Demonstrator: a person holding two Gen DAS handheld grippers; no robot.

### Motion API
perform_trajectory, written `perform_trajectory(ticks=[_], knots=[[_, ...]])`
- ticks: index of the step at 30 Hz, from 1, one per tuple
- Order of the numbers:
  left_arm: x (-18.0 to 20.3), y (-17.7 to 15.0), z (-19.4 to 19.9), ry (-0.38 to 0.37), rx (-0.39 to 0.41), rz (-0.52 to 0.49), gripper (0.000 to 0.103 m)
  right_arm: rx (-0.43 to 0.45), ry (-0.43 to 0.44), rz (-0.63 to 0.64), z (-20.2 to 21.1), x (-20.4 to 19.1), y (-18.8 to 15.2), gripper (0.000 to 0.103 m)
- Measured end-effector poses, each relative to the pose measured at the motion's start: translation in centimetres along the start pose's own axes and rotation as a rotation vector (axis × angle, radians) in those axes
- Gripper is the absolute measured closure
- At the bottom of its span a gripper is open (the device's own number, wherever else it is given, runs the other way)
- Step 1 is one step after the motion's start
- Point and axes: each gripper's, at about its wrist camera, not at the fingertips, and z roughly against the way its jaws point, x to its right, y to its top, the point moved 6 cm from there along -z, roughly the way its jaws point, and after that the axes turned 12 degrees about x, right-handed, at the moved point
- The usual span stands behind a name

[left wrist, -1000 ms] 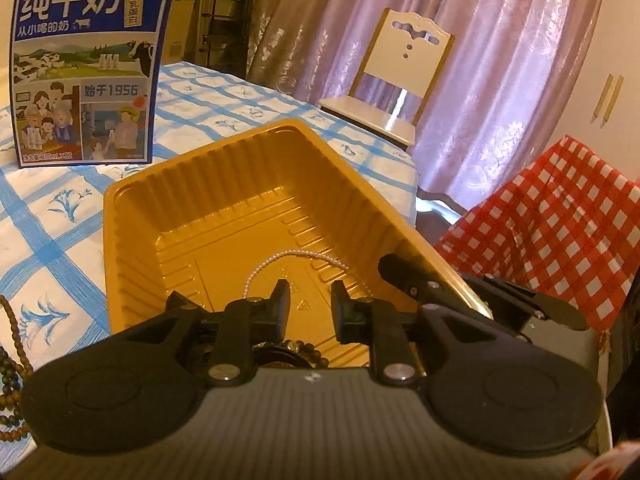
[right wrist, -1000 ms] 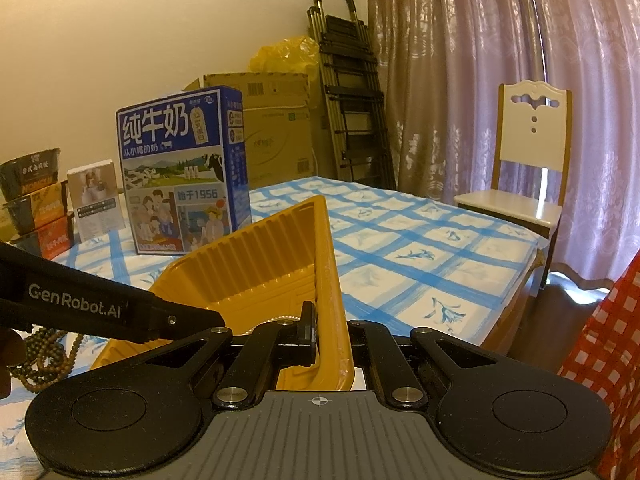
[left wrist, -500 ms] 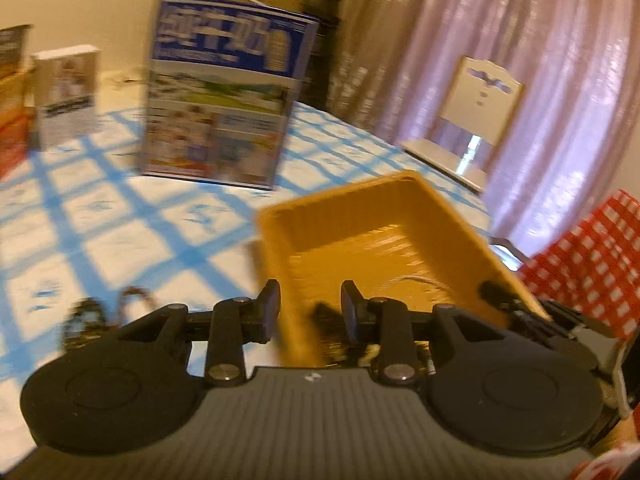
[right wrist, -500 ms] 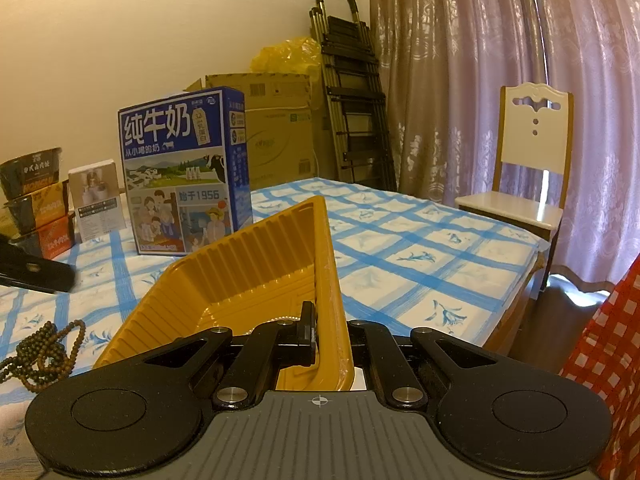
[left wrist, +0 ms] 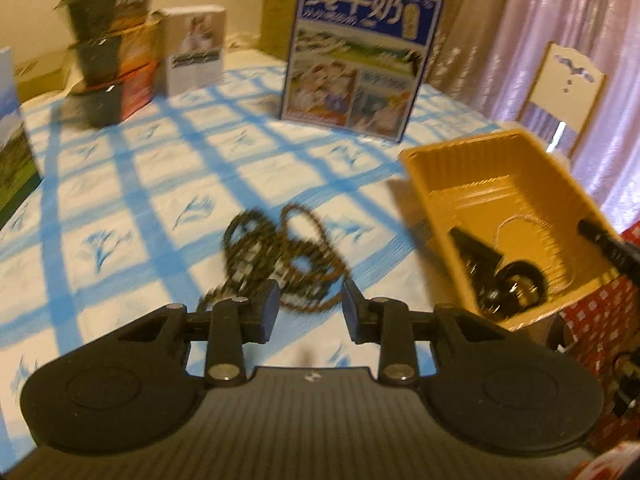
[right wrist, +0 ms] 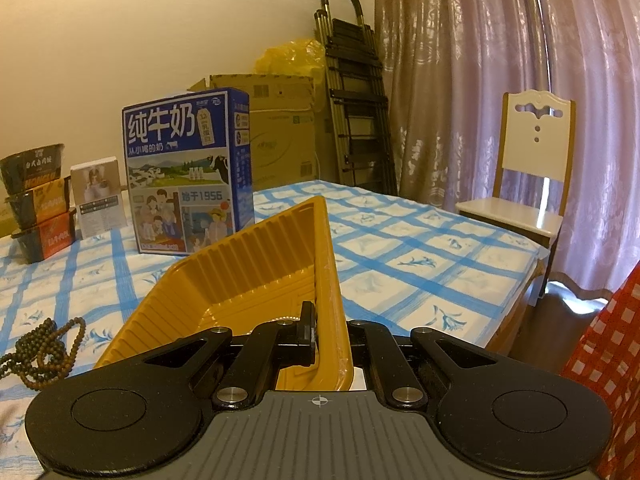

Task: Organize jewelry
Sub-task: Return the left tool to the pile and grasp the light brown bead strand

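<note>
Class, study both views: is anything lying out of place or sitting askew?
Yes. The brown bead strand lies tangled on the tablecloth, outside the yellow tray, which sits tilted, its wall pinched by the right gripper.

A plain cream wall [right wrist: 120, 40] backs the room under warm, yellowish light. Mauve patterned curtains [right wrist: 500, 80] hang along the right side, daylight glowing through them. A white-backed wooden chair [right wrist: 532, 176] stands before them. A folded black stepladder [right wrist: 352, 100] leans in the corner beside cardboard boxes [right wrist: 280, 128].
</note>
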Motion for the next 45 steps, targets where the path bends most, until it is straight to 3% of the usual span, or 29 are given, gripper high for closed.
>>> perform_trajectory(ticks=[9, 33, 45], knots=[[-0.2, -2.1, 0.1, 0.024, -0.028, -0.024, 0.073, 0.000, 0.000, 0.002, 0.0, -0.1, 0.1, 0.098], [3.3, -1.4, -5.9, -0.027, 0.001, -0.351, 0.073, 0.001, 0.001, 0.003, 0.1, 0.0, 0.0, 0.098], [0.3, -0.1, -10.8, 0.066, -0.096, -0.052, 0.077, 0.000, 0.000, 0.002, 0.1, 0.1, -0.1, 0.098]])
